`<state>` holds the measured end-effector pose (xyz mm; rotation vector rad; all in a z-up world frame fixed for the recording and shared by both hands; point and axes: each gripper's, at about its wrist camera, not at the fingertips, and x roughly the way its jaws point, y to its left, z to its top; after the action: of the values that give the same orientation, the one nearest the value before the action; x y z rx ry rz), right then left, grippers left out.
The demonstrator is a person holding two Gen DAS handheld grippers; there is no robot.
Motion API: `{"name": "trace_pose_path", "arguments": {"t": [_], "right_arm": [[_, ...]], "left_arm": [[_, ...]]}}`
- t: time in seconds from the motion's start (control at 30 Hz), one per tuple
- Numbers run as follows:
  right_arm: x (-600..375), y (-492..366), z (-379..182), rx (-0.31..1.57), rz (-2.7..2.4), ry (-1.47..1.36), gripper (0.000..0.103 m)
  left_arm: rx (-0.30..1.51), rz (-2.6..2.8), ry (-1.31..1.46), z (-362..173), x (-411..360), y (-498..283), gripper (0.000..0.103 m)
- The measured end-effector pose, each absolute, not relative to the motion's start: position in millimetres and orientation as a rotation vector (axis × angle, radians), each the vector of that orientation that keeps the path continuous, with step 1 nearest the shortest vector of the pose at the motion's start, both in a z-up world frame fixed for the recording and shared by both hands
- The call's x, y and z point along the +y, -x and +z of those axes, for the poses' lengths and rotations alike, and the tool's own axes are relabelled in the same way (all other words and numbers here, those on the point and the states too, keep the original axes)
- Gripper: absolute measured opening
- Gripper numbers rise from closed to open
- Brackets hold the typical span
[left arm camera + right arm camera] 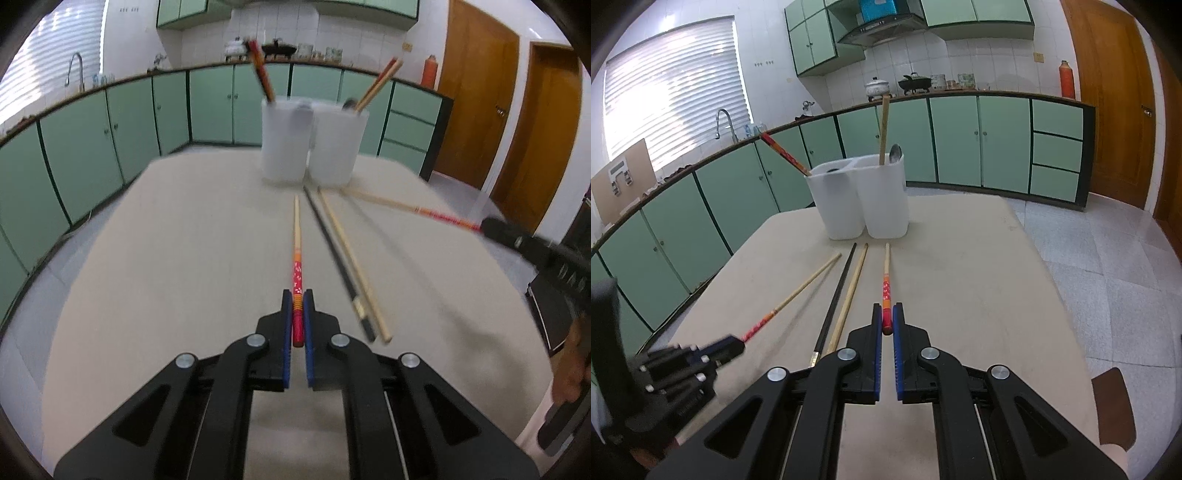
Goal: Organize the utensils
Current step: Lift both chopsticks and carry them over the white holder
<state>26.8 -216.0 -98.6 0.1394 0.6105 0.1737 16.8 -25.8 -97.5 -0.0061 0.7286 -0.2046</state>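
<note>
Left wrist view is showing your left tongs [297, 319] clamping the red butt of a red-patterned chopstick [296, 258], its pale tip running straight out toward twelve o'clock. You are holding it clear of the desk [166, 258], and its long axis is lining up almost exactly with the white two-compartment holder [314, 144] standing at twelve o'clock at the far end. Just past your tongs at one o'clock, a black chopstick [332, 247] and a plain wooden chopstick [347, 254] are lying side by side on the desk, their tips aimed at the holder too.

Out at three o'clock in this view, your right tongs [491, 227] are pinching the butt of a second red-patterned chopstick [406, 206], whose tip is reaching toward the holder's base. Right wrist view is confirming it: your right tongs [887, 323] are closed on that stick [886, 280], with the holder [857, 199] dead ahead at twelve o'clock.

Both sticks are pointing tip-first at the holder, so you are likely facing a lift and a tilt to upright before dropping either in. Neither hand is looking clearly nearer. Chopsticks are already leaning in both compartments, a dark red pair [260, 74] at eleven o'clock and a lighter pair [380, 83] at one o'clock, so you are probably choosing the matching side.
</note>
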Motion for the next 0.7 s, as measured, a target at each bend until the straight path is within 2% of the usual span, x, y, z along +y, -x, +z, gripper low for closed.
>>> {"name": "trace_pose_path", "arguments": {"t": [0.43, 0.7], "right_arm": [[-223, -27, -58, 0.519, 0.179, -0.125, 0.006], [-223, -36, -34, 0.491, 0.218, -0.127, 0.006]], "left_arm": [[0.547, -0.244, 0.028, -14, -26, -16, 0.005], [0.487, -0.259, 0.038, 11, -28, -23, 0.005]]}}
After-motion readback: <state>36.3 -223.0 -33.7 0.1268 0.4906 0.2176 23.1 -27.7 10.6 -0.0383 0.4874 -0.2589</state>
